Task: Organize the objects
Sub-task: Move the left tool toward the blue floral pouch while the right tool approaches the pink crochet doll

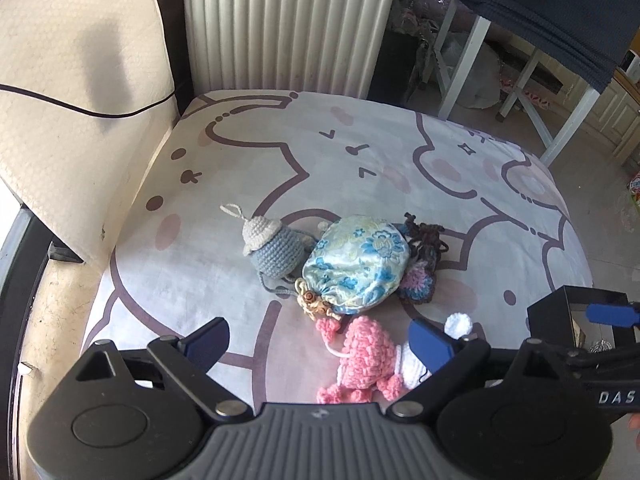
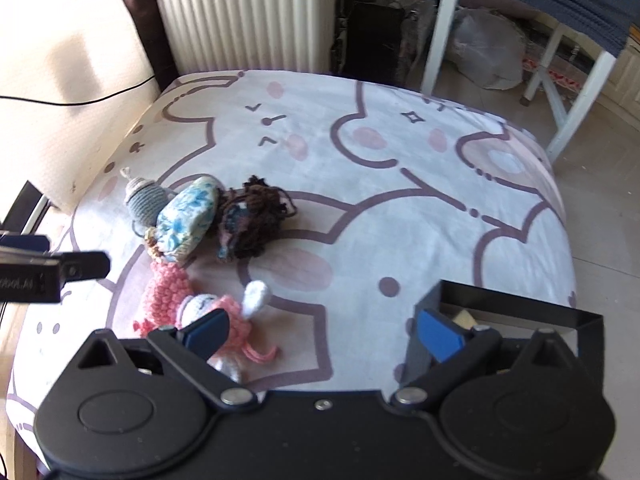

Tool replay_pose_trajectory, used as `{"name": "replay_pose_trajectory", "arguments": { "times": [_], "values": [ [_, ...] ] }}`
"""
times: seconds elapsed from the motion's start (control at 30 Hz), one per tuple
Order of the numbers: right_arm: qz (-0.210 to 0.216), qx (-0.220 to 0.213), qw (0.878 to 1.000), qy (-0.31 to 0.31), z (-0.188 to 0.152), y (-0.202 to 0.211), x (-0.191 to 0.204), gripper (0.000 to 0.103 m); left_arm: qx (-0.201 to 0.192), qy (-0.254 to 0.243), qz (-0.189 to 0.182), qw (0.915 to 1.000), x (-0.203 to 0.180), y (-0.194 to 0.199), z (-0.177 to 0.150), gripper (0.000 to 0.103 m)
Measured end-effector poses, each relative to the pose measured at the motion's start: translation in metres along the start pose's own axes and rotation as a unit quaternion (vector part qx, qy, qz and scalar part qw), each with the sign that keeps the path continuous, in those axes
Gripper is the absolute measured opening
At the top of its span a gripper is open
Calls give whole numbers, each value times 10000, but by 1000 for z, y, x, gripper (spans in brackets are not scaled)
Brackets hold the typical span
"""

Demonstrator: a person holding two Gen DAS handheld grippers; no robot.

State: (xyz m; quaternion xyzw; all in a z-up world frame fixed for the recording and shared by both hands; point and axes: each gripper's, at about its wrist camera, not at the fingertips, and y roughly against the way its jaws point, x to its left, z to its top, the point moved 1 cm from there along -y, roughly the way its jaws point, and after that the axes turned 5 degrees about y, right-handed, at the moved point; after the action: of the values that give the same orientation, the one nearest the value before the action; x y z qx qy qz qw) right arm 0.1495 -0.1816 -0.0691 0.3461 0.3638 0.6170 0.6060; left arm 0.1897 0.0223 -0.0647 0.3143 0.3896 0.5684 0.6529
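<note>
Several soft items lie clustered on the patterned sheet (image 1: 360,152). A blue-grey crochet toy (image 1: 272,250) lies left of a blue floral satin pouch (image 1: 356,264), with a dark brown and purple crochet piece (image 1: 420,256) behind it. A pink and white crochet doll (image 1: 360,360) lies nearest, between my left gripper's fingers. My left gripper (image 1: 320,344) is open and empty above the doll. My right gripper (image 2: 324,336) is open and empty, beside the doll (image 2: 216,312) and next to a black box (image 2: 516,316). The pouch (image 2: 188,220) and the brown piece (image 2: 252,220) show at left.
A white radiator (image 1: 288,24) stands behind the seat. A cream cushion (image 1: 72,92) with a black cable (image 1: 80,106) rises at left. A white-legged table (image 1: 560,64) with dark cloth stands at the right. The black box (image 1: 576,320) sits at the sheet's right front edge.
</note>
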Motion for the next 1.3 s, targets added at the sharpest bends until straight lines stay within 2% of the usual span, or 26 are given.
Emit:
{"name": "replay_pose_trajectory", "arguments": {
  "times": [0.13,0.33,0.63,0.83,0.93,1.17,1.27,1.3],
  "values": [
    [177,9,9995,245,2,-10,15,98,12,54,-84,9999,-1,-5,12,90],
    [366,172,9969,674,3,-31,36,96,257,160,-244,9992,-5,-24,23,83],
    [539,394,9897,1270,2,-63,57,95,537,-270,-100,9981,-23,-57,25,83],
    [739,459,9865,1390,6,-82,67,92,668,-401,-86,9969,-28,-76,27,82],
    [819,477,9854,1412,8,-89,70,86,772,-433,-88,9960,-30,-85,28,77],
    [980,573,9839,1378,10,-98,70,86,989,-521,-28,9937,-33,-103,23,68],
    [1015,576,9834,1390,11,-97,70,83,897,-462,16,9949,-33,-104,26,58],
    [1008,580,9831,1413,11,-96,70,82,892,-445,-36,9950,-33,-104,28,49]
  ]
}}
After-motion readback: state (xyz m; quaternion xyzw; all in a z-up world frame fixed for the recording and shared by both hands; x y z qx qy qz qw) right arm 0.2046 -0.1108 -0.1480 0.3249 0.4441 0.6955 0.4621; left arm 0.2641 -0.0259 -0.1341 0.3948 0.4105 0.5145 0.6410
